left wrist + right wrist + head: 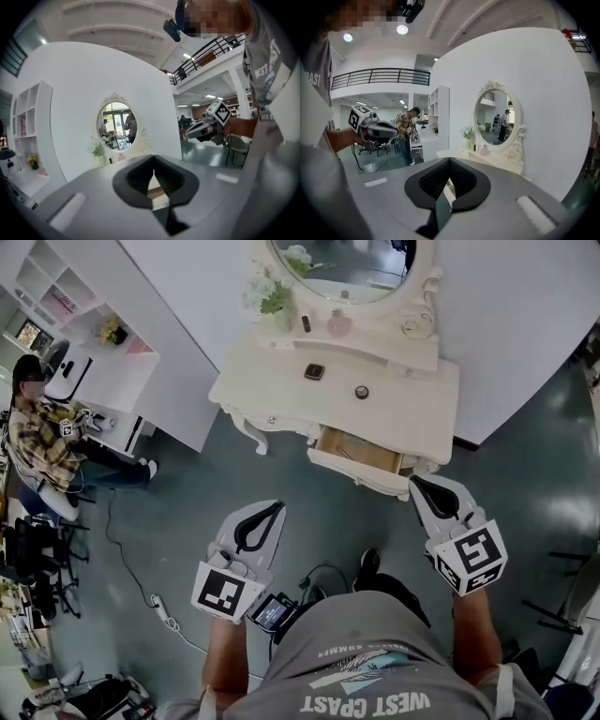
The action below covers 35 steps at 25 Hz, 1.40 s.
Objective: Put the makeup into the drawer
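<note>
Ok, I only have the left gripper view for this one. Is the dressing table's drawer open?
Observer: Yes. The head view shows the drawer pulled out below the tabletop.
Operator: Any makeup on that tabletop?
Observer: Two small dark items lie there, apart from each other: a square case and a round case.
Operator: Is the right gripper holding anything?
Observer: No. In the right gripper view, the right gripper has its jaws together with nothing between them.
</note>
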Motion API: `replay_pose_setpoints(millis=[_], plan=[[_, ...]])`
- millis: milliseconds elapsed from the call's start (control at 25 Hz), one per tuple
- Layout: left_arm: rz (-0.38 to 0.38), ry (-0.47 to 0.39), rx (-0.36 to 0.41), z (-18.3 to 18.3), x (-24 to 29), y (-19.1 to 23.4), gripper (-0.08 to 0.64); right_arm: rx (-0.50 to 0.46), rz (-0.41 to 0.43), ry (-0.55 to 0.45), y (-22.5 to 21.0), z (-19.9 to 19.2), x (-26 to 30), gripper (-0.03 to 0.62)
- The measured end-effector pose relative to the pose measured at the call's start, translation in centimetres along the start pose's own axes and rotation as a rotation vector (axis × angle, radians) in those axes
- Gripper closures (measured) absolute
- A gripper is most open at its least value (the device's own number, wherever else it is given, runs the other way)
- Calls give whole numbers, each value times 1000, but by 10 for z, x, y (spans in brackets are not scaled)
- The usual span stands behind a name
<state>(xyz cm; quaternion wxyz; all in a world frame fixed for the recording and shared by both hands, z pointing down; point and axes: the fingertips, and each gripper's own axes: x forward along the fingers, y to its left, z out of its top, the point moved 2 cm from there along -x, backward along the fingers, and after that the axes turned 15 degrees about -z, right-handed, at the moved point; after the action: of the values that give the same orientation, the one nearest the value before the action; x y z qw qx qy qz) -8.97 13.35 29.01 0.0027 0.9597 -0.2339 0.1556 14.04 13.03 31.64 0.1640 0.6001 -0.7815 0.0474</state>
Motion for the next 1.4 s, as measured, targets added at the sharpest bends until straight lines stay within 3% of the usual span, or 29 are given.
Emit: replay_pose_setpoints(millis=[280,680,1000,1400], plan=[[49,33,9,18,47,4,557,3,61,-20,-47,0,27,591],[44,58,6,26,90,19,557,29,69,-2,-82,-11,53,591],[-50,31,18,25,117,53,557,43,-15,26,-91,-9,71,591],[-152,-17,41,37,128,132,557,56,-130,51,-81,23,112,591]])
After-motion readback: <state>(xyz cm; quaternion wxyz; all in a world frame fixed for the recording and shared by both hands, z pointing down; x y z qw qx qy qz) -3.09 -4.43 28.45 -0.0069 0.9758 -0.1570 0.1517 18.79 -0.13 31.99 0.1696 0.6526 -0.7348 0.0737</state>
